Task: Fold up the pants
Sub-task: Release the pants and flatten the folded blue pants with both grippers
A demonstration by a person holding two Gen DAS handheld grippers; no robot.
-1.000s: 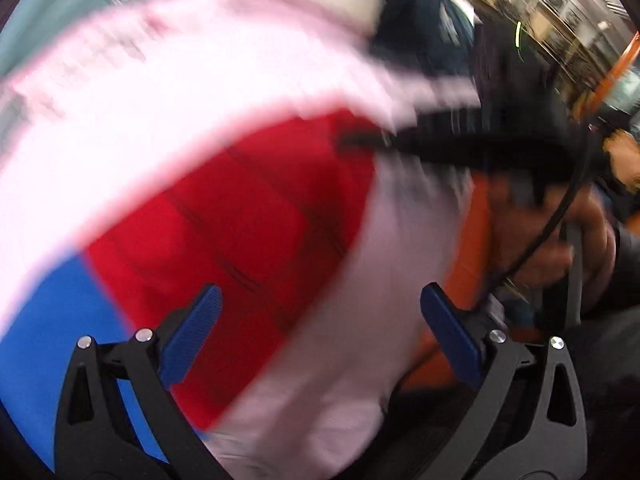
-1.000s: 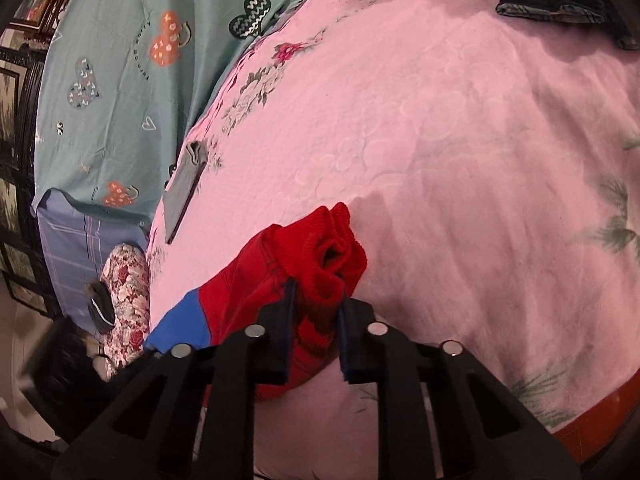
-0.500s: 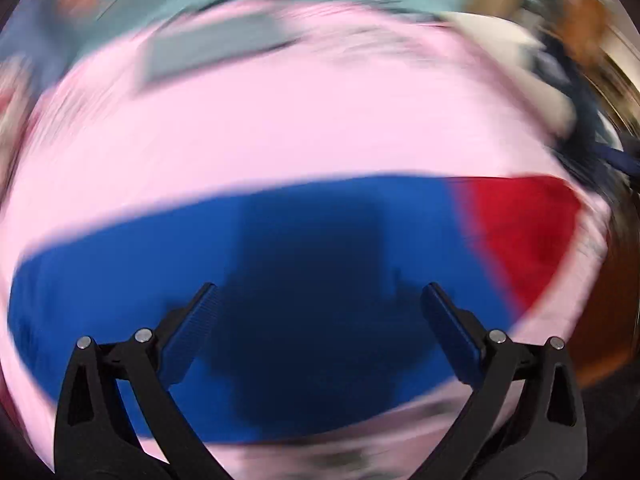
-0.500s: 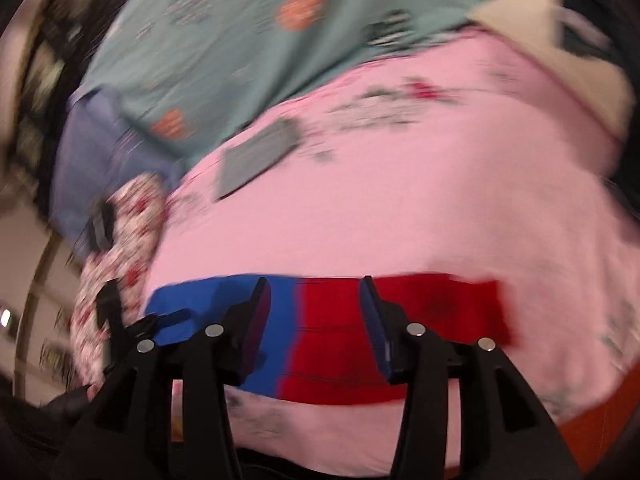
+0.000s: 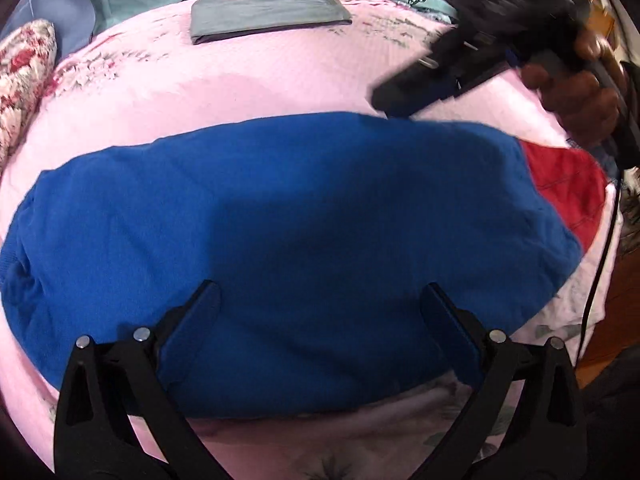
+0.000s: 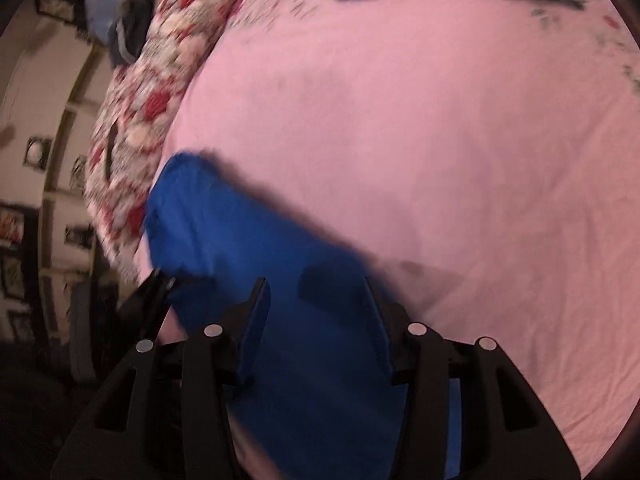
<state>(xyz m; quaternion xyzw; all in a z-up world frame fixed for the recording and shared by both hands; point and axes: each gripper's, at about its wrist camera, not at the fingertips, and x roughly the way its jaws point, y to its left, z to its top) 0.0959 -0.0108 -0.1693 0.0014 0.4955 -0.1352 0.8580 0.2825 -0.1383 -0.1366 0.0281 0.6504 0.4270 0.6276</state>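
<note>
Left wrist view: blue-and-red knit pants (image 5: 288, 216) lie flat on the pink bedspread (image 5: 260, 80); left gripper (image 5: 320, 316) and right gripper (image 6: 316, 304) hover above them, jaws apart and empty.

Bed with pink floral-edged sheet (image 5: 280, 80); blue-and-red knit pants (image 5: 280, 220) laid flat across it. Folded grey cloth (image 5: 268, 16) well beyond the pants; red-flowered pillow (image 5: 20, 76) beside the pants' blue end.
</note>
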